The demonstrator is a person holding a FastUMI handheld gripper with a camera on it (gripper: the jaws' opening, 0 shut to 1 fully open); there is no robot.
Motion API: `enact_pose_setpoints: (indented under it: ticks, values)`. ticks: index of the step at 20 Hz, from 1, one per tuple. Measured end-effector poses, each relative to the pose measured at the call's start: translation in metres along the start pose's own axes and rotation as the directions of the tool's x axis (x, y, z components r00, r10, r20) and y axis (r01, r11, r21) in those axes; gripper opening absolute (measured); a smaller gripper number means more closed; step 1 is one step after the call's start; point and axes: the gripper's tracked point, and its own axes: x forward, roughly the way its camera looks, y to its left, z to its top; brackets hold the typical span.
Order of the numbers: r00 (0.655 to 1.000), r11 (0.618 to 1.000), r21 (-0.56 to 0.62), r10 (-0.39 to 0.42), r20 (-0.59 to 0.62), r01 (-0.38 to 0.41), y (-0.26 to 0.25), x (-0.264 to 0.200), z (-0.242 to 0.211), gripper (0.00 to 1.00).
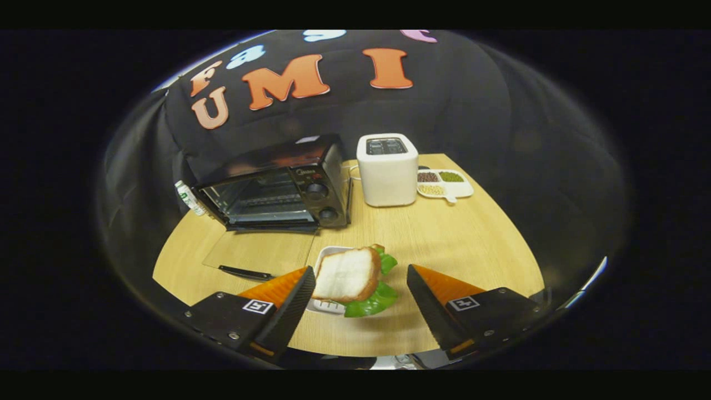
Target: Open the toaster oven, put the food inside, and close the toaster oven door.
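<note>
Gripper [355, 289] fingers are spread wide, nothing clamped. The sandwich [351, 276] sits in the gap between them, lower centre of the frame: a slice of bread on top with green lettuce sticking out on its right and lower side. It lies on a small white plate [328, 305] on the wooden table [444, 239].

Key relation: the sandwich is off-centre in the gap. Its left edge is touching or almost touching the left finger [289, 303]; the right finger [427, 305] is well apart from it, with bare table in between. Can't tell from this view whether the left finger actually presses on the bread. The bread's long axis looks to run roughly along the fingers, tilted a bit toward upper right, so closing would squeeze it across its short side. My read: shift slightly right to centre it before closing, otherwise the left finger pushes it sideways off the plate.

Toaster oven [278, 189] is beyond the fingers, upper left of centre, with its glass door [261, 253] already dropped flat onto the table toward the gripper and the rack visible inside. So step one looks done, and pickup is the step in hand. The carry path goes forward-left over the open door.

White toaster [387, 169] and a divided snack tray [444, 183] stand right of the oven, out of that path.
</note>
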Motion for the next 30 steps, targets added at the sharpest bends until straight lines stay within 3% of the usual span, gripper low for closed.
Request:
enact_pose_setpoints:
  ticks: [10, 11, 15, 19, 26, 30]
  values:
    - [0.983, 0.979, 0.173, 0.134, -0.122, -0.112, 0.009, 0.054, -0.040, 0.98]
    - [0.982, 0.975, 0.187, 0.143, -0.126, -0.118, 0.011, 0.054, -0.041, 0.93]
    - [0.973, 0.957, 0.247, 0.187, -0.136, -0.149, 0.019, 0.051, -0.040, 0.55]
    - [0.974, 0.958, 0.238, 0.192, -0.119, -0.160, 0.026, 0.043, -0.033, 0.39]
    - [0.980, 0.941, 0.287, 0.196, -0.029, -0.179, 0.044, 0.019, 0.001, 0.36]
    - [0.973, 0.924, 0.306, 0.223, 0.055, -0.229, 0.064, 0.003, 0.033, 0.35]
